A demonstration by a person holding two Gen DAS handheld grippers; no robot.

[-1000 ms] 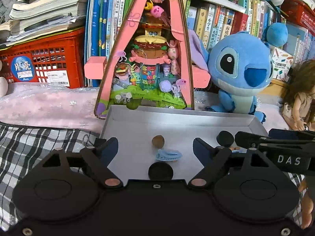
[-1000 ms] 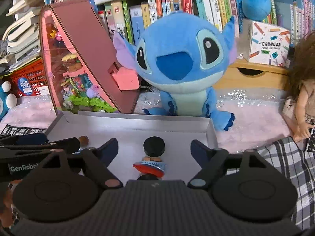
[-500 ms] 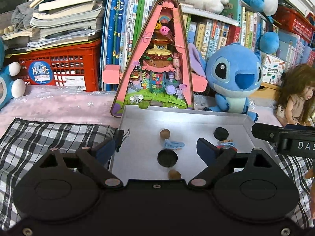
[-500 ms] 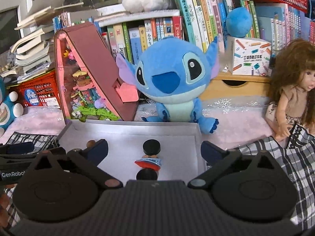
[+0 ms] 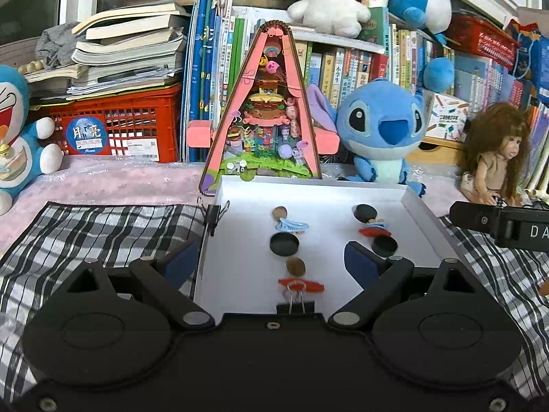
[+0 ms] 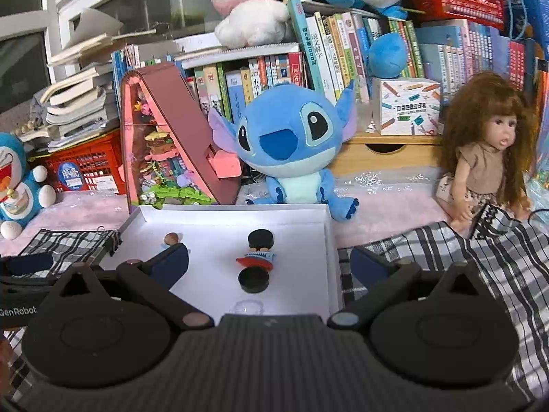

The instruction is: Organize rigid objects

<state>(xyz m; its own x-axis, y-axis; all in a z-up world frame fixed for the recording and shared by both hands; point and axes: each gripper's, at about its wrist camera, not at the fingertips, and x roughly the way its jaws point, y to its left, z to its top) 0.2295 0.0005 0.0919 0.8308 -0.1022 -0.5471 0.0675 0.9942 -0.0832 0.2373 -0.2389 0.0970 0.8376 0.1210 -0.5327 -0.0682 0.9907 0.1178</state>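
Note:
A shallow white tray [image 5: 417, 202] lies on the plaid cloth and holds small items. In the left wrist view these are two brown beads [image 5: 279, 212], a blue hair clip [image 5: 291, 226], black round caps [image 5: 283, 244], a red clip [image 5: 301, 285] and a red-and-blue figure piece [image 5: 374, 229]. A black binder clip [image 5: 295, 307] grips the near rim. My left gripper [image 5: 272, 262] is open and empty above the tray's near edge. My right gripper [image 6: 269, 262] is open and empty; the figure piece [image 6: 256, 257] and black caps [image 6: 254, 281] lie between its fingers' line.
A pink triangular diorama [image 5: 264, 120] and a blue Stitch plush [image 5: 381, 130] stand just behind the tray. A doll [image 6: 487, 151] sits at the right. A red crate [image 5: 113, 127], books and a Doraemon plush [image 5: 17, 137] fill the left back. Another binder clip [image 5: 212, 214] grips the tray's left rim.
Both grippers have drawn back and up from the tray, so more of it and the room shows. Both stay open and empty. The tray items have not moved.

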